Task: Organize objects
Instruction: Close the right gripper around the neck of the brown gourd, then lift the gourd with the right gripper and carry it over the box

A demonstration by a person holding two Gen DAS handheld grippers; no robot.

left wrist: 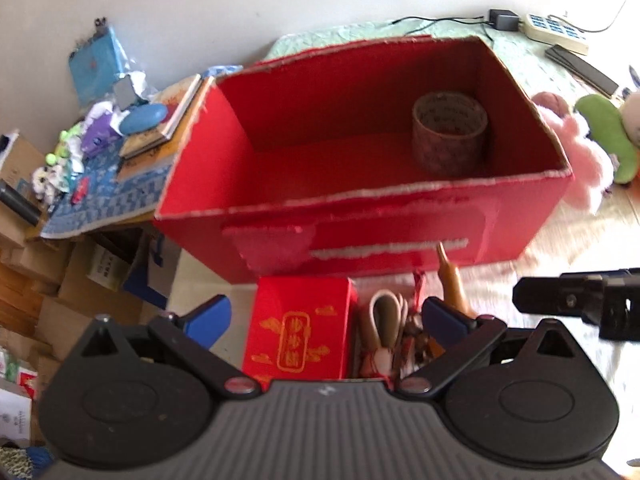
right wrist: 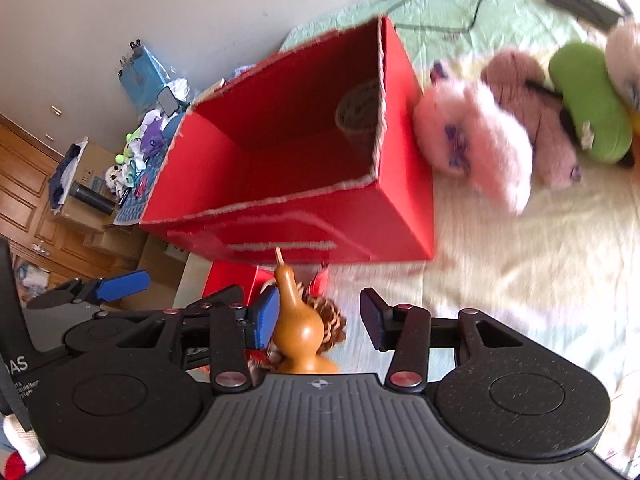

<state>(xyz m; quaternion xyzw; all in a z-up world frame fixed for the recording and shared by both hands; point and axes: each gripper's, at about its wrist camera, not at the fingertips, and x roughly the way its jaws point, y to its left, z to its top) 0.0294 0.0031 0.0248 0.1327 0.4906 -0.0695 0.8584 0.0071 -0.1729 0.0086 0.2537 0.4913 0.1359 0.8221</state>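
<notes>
The right gripper (right wrist: pixel 318 316) stood with its jaws spread around a small tan gourd (right wrist: pixel 299 326). The left blue pad (right wrist: pixel 264 316) sat just beside the gourd's neck, possibly touching it; the right pad stood well clear, so nothing was pinched. A pine cone (right wrist: pixel 330 322) lay just behind the gourd, between the jaws.

The left gripper (left wrist: pixel 326 318) also stood wide, its blue pads either side of a small red box (left wrist: pixel 302 332) with gold print and a heap of cord and trinkets (left wrist: pixel 390 332), neither of them gripped. The gourd's stem (left wrist: pixel 442 254) rose beyond that heap, by the right pad. The tip of the right gripper showed at the right edge of the left wrist view.

Just beyond all this stood the big red box (left wrist: pixel 400 220), open at the top, its cut rim ragged and white. Inside, in the far right corner, a roll of brown tape (left wrist: pixel 450 134) stood on end; the rest of the floor was bare red.

The box sat on a pale bedcover (right wrist: pixel 520 280). Just right of it lay plush toys: a pink one (right wrist: pixel 480 148), a brown one (right wrist: pixel 532 112) and a green one (right wrist: pixel 588 104). Farther back were a power strip (left wrist: pixel 556 32) and a cable. To the left, a cluttered side table (left wrist: pixel 104 196) held books and small oddments, with cartons (left wrist: pixel 48 280) below.
</notes>
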